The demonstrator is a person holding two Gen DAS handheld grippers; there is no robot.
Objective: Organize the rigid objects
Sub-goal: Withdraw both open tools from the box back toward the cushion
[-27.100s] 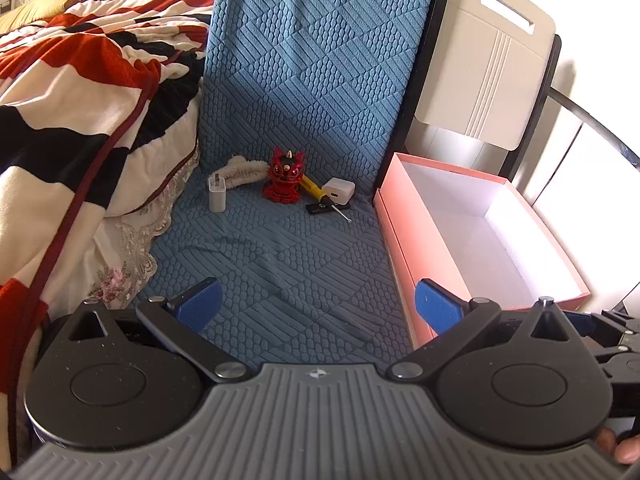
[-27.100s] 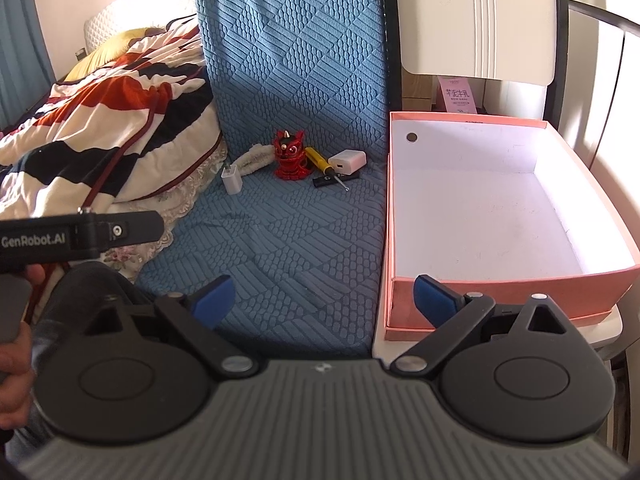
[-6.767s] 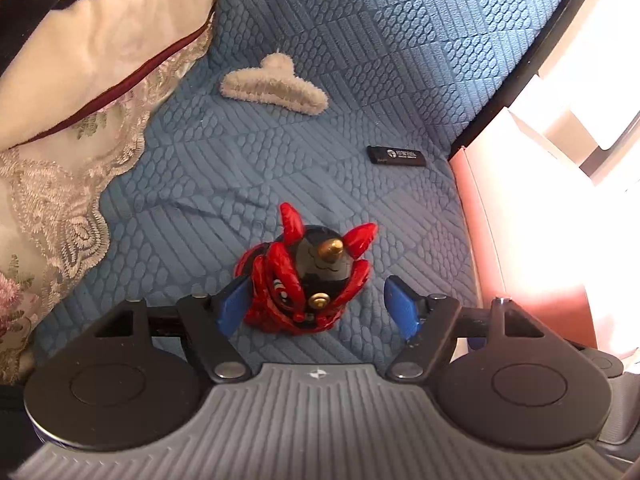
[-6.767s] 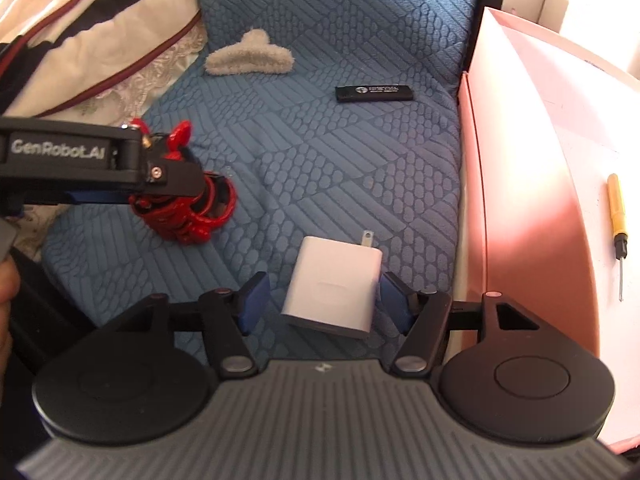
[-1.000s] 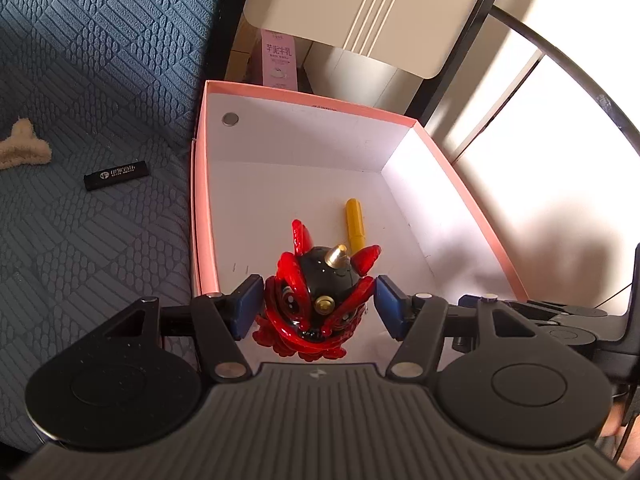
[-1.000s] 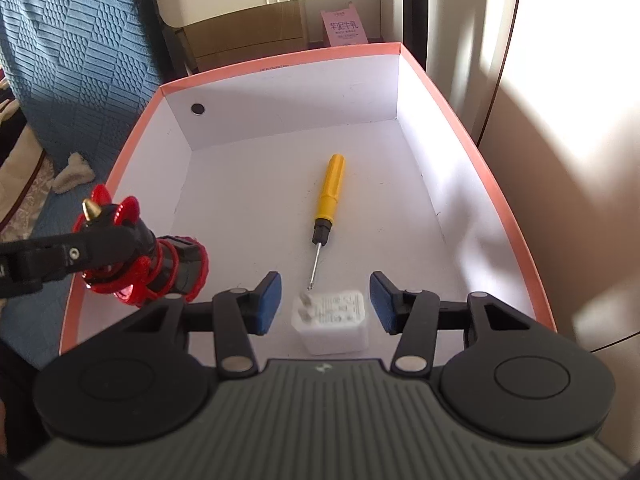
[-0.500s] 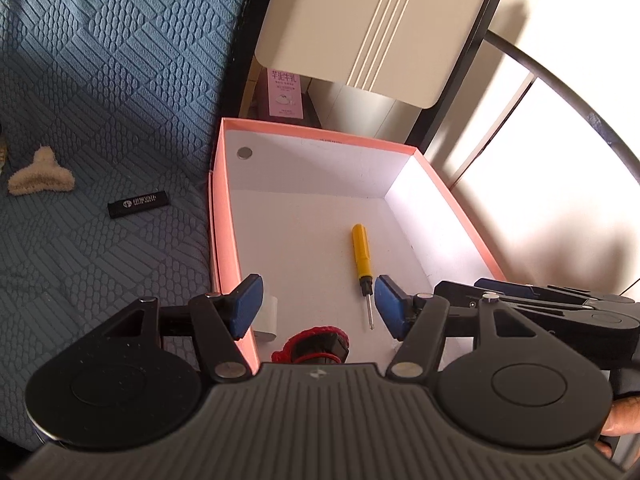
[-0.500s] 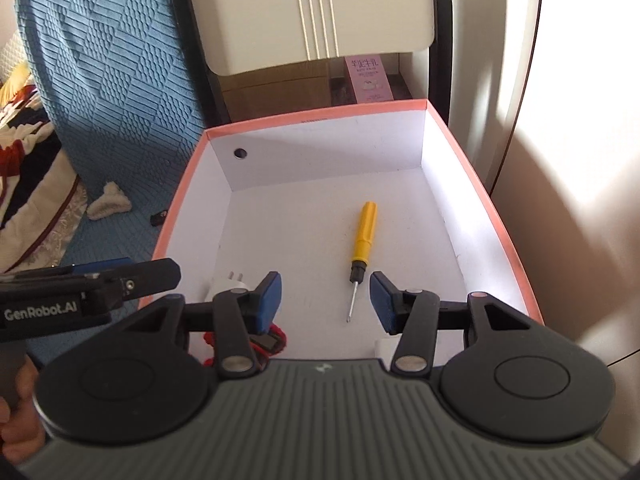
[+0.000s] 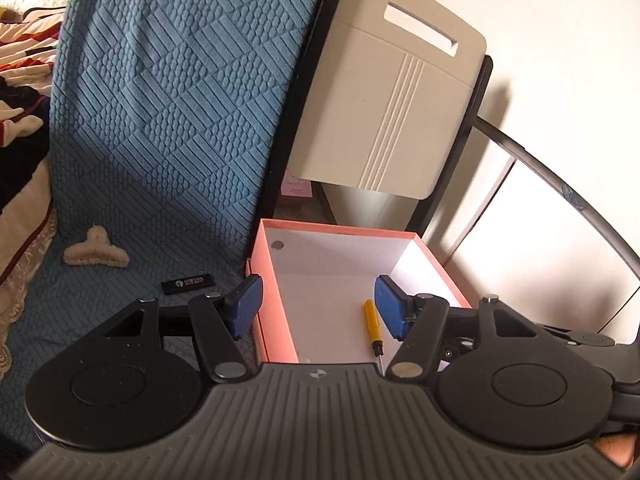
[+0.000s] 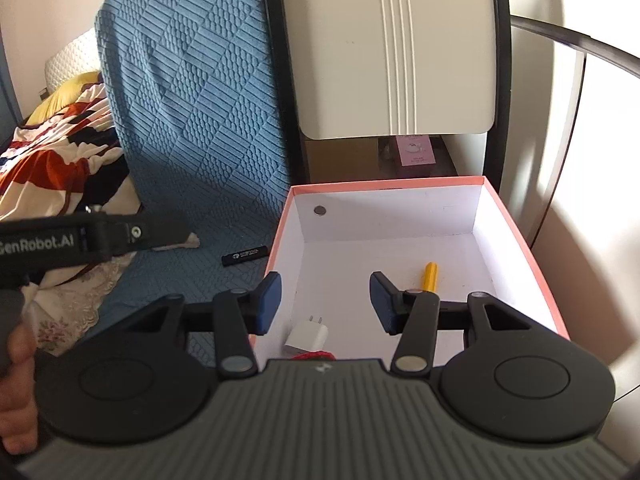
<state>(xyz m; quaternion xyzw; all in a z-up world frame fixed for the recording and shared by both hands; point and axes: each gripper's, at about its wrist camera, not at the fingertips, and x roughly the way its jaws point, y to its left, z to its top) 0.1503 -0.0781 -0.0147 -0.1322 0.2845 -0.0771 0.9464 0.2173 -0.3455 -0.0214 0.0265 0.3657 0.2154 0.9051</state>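
The pink box (image 9: 272, 276) (image 10: 516, 224) with white inner walls stands beside the blue quilted seat. Inside it lie a yellow screwdriver (image 9: 373, 322) (image 10: 430, 276), a white charger (image 10: 307, 335) and the red lion toy (image 10: 314, 356), of which only a red sliver shows above the right gripper's body. My left gripper (image 9: 318, 306) hangs open and empty above the box's near left part. Over the box's front, my right gripper (image 10: 325, 306) is open and empty too. A black USB stick (image 9: 188, 282) (image 10: 245, 256) and a fluffy beige hair claw (image 9: 96, 254) lie on the seat.
The blue quilted cover (image 9: 168, 112) runs up the backrest. A striped blanket (image 10: 56, 160) lies at the left. A cream panel (image 9: 384, 108) in a black frame stands behind the box. A hand (image 10: 16, 392) holds the left gripper's handle.
A second ago the left gripper held the red lion toy and the right the charger over the box. Both lie in the box now, and both grippers have risen and tilted up, empty.
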